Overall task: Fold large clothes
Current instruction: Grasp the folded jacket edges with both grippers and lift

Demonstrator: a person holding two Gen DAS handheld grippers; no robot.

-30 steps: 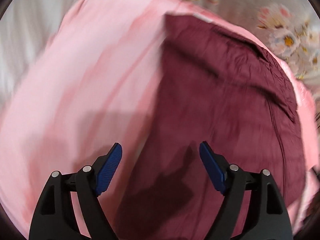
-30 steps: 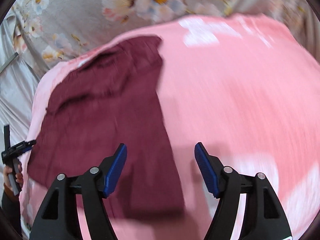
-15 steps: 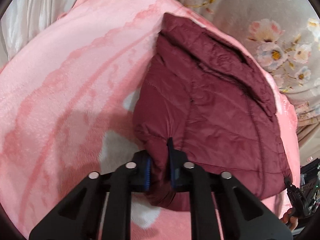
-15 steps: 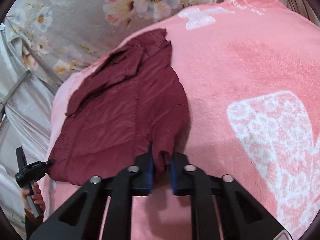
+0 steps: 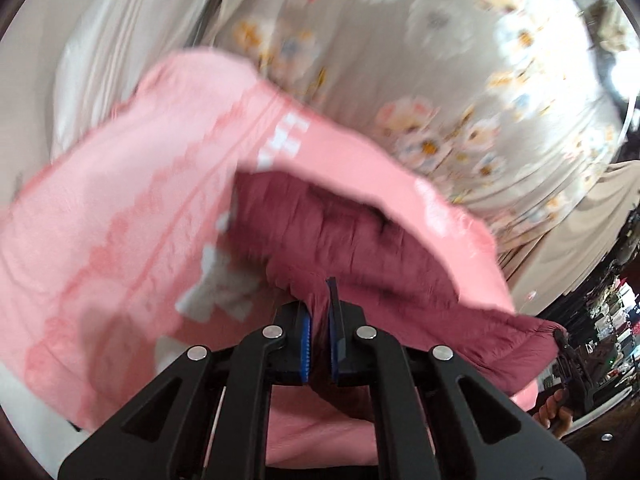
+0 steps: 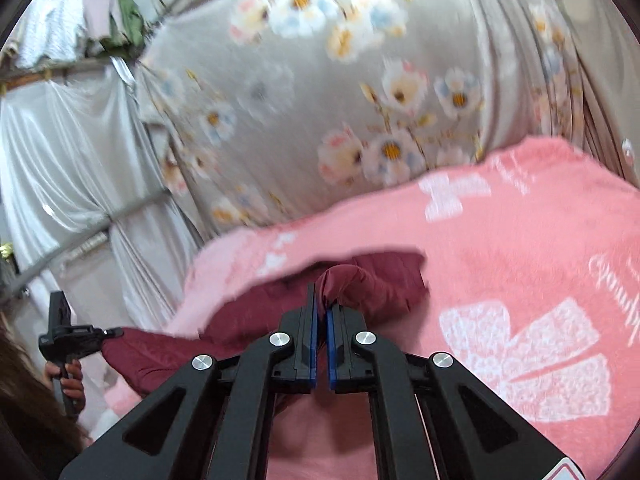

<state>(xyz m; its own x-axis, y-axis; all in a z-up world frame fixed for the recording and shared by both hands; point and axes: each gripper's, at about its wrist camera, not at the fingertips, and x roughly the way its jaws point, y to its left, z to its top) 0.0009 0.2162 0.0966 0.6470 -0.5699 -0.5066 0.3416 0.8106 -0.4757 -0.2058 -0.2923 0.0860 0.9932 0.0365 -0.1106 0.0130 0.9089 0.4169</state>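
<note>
A maroon padded jacket lies on a pink fleece blanket. My left gripper is shut on a bunched edge of the jacket and holds it lifted. My right gripper is shut on another edge of the same jacket, which curls over the fingertips. The jacket's near hem hangs stretched between the two grippers. The right gripper shows in the left wrist view at far right, and the left gripper shows in the right wrist view at far left, each clamped on a jacket corner.
The pink blanket with white bow patterns covers the work surface. A grey floral curtain hangs behind it. White drapes hang at the left. A dark cluttered area lies at the far right.
Both grippers, open a second ago, have closed on the jacket's near edge and lifted it. The views have tilted upward toward the curtain.
</note>
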